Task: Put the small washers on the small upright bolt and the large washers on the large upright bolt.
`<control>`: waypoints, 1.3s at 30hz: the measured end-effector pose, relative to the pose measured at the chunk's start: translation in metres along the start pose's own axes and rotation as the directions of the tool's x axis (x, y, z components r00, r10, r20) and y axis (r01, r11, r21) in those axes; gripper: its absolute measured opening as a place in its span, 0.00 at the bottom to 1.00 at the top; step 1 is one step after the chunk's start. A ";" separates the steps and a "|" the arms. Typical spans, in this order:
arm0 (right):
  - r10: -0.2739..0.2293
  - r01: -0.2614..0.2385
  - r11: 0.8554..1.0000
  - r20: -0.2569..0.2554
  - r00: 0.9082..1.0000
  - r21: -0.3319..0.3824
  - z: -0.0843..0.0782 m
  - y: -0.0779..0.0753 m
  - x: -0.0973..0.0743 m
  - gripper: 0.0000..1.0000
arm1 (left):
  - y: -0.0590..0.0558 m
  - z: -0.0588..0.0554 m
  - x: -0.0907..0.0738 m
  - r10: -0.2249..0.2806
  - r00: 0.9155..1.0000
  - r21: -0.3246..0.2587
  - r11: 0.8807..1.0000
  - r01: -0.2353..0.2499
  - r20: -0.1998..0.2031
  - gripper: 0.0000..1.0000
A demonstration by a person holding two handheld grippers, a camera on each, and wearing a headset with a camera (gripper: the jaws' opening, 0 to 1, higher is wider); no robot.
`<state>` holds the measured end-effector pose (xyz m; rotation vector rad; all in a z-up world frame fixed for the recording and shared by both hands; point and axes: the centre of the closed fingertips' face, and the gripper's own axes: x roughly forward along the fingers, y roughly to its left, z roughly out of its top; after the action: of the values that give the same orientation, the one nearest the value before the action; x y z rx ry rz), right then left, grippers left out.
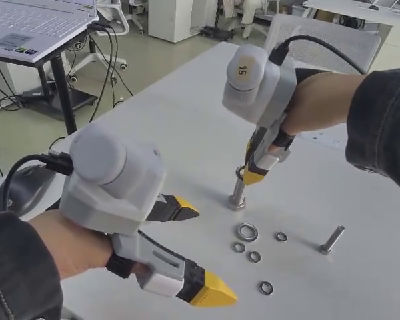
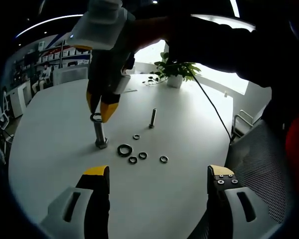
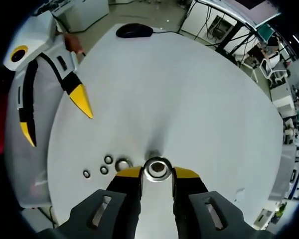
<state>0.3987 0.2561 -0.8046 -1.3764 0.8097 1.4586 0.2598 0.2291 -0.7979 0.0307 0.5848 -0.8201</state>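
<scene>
While your right gripper [image 1: 255,175] is clamped on a large washer [image 3: 157,168], that washer sits right at the top of the large upright bolt [image 1: 238,195]. The right gripper view looks straight down through its hole onto the bolt's tip. Whether it has already slipped over the tip, the pictures do not settle. Your left gripper [image 1: 201,250] hangs at the near left with its jaws spread wide and nothing between them.

I judge the task to be in its early part. No washer can be made out resting lower on the large bolt, though its base is too small to be sure. A second large washer [image 1: 247,232] lies flat on the white table [image 1: 187,120] just near of the large bolt. Four small washers [image 1: 254,257] lie scattered around and to the near right of it. The small upright bolt [image 1: 332,240] stands to the right, well apart from the large one, with its shaft bare. So you have this washer to drop, one more large one to fetch, and all four small ones to thread.
</scene>
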 end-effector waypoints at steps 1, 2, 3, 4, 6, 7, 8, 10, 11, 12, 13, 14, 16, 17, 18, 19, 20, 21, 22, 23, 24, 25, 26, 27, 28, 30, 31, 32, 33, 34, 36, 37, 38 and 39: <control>0.002 -0.002 1.000 -0.001 1.000 -0.001 0.000 0.000 0.000 0.24 | 0.000 0.000 0.000 -0.002 1.000 0.000 1.000 0.002 0.000 0.80; 0.003 -0.003 1.000 -0.002 1.000 -0.002 0.000 0.000 0.001 0.24 | -0.001 0.000 0.000 -0.003 1.000 0.000 1.000 0.003 0.000 0.80; 0.005 -0.005 1.000 -0.003 1.000 -0.002 0.000 0.001 0.001 0.24 | 0.000 0.000 0.001 -0.003 1.000 0.001 1.000 0.003 0.000 0.80; 0.006 -0.006 1.000 -0.003 1.000 -0.002 0.000 0.001 0.001 0.24 | 0.000 0.000 0.001 -0.003 1.000 0.000 1.000 0.003 0.000 0.80; 0.007 -0.007 1.000 -0.004 1.000 -0.003 -0.001 0.001 0.002 0.24 | 0.000 0.000 0.001 -0.004 1.000 -0.001 1.000 0.004 0.000 0.80; 0.008 -0.008 1.000 -0.005 1.000 -0.002 -0.001 0.001 0.003 0.24 | 0.000 0.000 0.001 -0.004 1.000 -0.001 1.000 0.004 0.000 0.80; 0.010 -0.010 1.000 -0.008 1.000 -0.002 -0.002 0.000 0.004 0.24 | 0.000 0.000 0.001 -0.004 1.000 0.000 1.000 0.004 -0.001 0.80; 0.012 -0.012 1.000 -0.009 1.000 0.000 -0.002 0.000 0.005 0.24 | 0.000 0.000 0.001 -0.005 1.000 0.000 1.000 0.005 -0.001 0.80; 0.013 -0.013 1.000 -0.010 1.000 0.002 -0.002 -0.001 0.005 0.24 | 0.000 0.000 0.001 -0.005 1.000 0.000 1.000 0.005 -0.001 0.80; 0.013 -0.013 1.000 -0.011 1.000 0.000 -0.002 -0.001 0.005 0.24 | 0.000 0.000 0.001 -0.005 1.000 0.000 1.000 0.005 0.000 0.80; 0.013 -0.013 1.000 -0.012 1.000 -0.002 -0.002 -0.001 0.006 0.24 | 0.001 0.000 0.000 -0.004 1.000 0.000 1.000 0.004 0.001 0.80; 0.014 -0.014 1.000 -0.013 1.000 -0.003 -0.002 -0.001 0.006 0.24 | 0.001 0.000 0.000 -0.004 1.000 -0.001 1.000 0.004 0.001 0.80; 0.017 -0.017 1.000 -0.015 1.000 -0.004 -0.001 -0.001 0.008 0.24 | 0.001 0.001 0.000 -0.003 1.000 -0.002 1.000 0.003 0.003 0.80; 0.018 -0.018 1.000 -0.015 1.000 -0.005 -0.001 -0.001 0.008 0.24 | 0.001 0.001 0.000 -0.003 1.000 -0.001 1.000 0.003 0.003 0.80; 0.021 -0.021 1.000 -0.018 1.000 -0.004 -0.002 -0.001 0.009 0.24 | 0.001 0.001 0.000 -0.003 1.000 -0.002 1.000 0.003 0.004 0.80; 0.021 -0.021 1.000 -0.019 1.000 -0.004 -0.002 -0.001 0.010 0.24 | 0.001 0.001 0.000 -0.003 1.000 -0.002 1.000 0.003 0.004 0.80; 0.022 -0.022 1.000 -0.020 1.000 -0.004 -0.002 -0.001 0.011 0.24 | 0.001 0.001 0.000 -0.002 1.000 -0.001 1.000 0.002 0.004 0.80; 0.025 -0.025 1.000 -0.021 0.999 -0.002 -0.003 -0.001 0.012 0.24 | 0.002 0.001 0.000 -0.002 1.000 -0.001 1.000 0.002 0.004 0.80; 0.027 -0.027 1.000 -0.023 0.999 -0.004 -0.003 -0.002 0.014 0.24 | 0.002 0.001 0.000 -0.001 1.000 -0.002 1.000 0.001 0.005 0.80; 0.027 -0.027 1.000 -0.023 0.999 -0.004 -0.003 -0.001 0.015 0.24 | 0.002 0.001 0.000 -0.001 1.000 -0.002 1.000 0.001 0.005 0.80; 0.028 -0.028 1.000 -0.026 0.999 -0.007 -0.004 -0.001 0.016 0.24 | 0.002 0.001 0.000 0.000 1.000 -0.002 1.000 0.000 0.006 0.80; 0.029 -0.029 1.000 -0.028 0.999 -0.006 -0.004 -0.001 0.016 0.24 | 0.002 0.001 0.000 0.000 1.000 -0.003 1.000 0.000 0.007 0.80; 0.030 -0.030 1.000 -0.028 0.999 -0.006 -0.004 -0.001 0.017 0.24 | 0.001 0.001 0.000 0.000 1.000 -0.003 1.000 0.000 0.007 0.80; 0.032 -0.032 0.999 -0.030 0.999 -0.005 -0.004 0.000 0.018 0.24 | 0.001 0.001 0.000 0.001 1.000 -0.002 1.000 -0.001 0.006 0.80; 0.033 -0.033 0.999 -0.030 0.999 -0.005 -0.004 0.000 0.019 0.24 | 0.001 0.001 0.000 0.000 1.000 -0.002 1.000 0.000 0.006 0.80; 0.037 -0.037 0.999 -0.034 0.999 -0.004 -0.005 0.001 0.021 0.24 | 0.001 0.001 0.000 0.001 1.000 -0.002 1.000 -0.001 0.007 0.80; 0.039 -0.040 0.999 -0.036 0.999 -0.004 -0.005 0.001 0.023 0.24 | 0.001 0.001 0.000 0.002 1.000 -0.003 1.000 -0.002 0.007 0.80; 0.043 -0.043 0.999 -0.039 0.998 -0.004 -0.006 0.002 0.024 0.24 | 0.001 0.001 0.000 0.003 1.000 -0.003 1.000 -0.003 0.007 0.80; 0.043 -0.043 0.999 -0.043 0.998 -0.005 -0.007 0.002 0.026 0.24 | 0.001 0.001 0.000 0.002 1.000 -0.004 1.000 -0.002 0.008 0.80; 0.041 -0.042 0.999 -0.046 0.998 -0.005 -0.007 0.002 0.027 0.24 | 0.001 0.001 0.000 0.002 1.000 -0.005 1.000 -0.002 0.008 0.80; 0.045 -0.045 0.999 -0.048 0.998 -0.002 -0.007 0.003 0.029 0.24 | 0.001 0.001 0.001 0.003 1.000 -0.004 1.000 -0.003 0.007 0.80; 0.047 -0.048 0.999 -0.047 0.998 -0.002 -0.007 0.004 0.030 0.24 | 0.000 0.001 0.001 0.002 1.000 -0.005 1.000 -0.002 0.007 0.80; 0.051 -0.051 0.999 -0.048 0.998 0.002 -0.008 0.004 0.031 0.24 | 0.000 0.001 0.001 0.003 1.000 -0.004 1.000 -0.003 0.006 0.79; 0.052 -0.052 0.999 -0.050 0.997 0.003 -0.008 0.005 0.033 0.24 | 0.000 0.000 0.001 0.002 1.000 -0.005 1.000 -0.002 0.006 0.79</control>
<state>0.3997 0.2530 -0.8384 -1.4045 0.8846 1.4680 0.2608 0.2285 -0.7981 0.0248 0.5809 -0.8163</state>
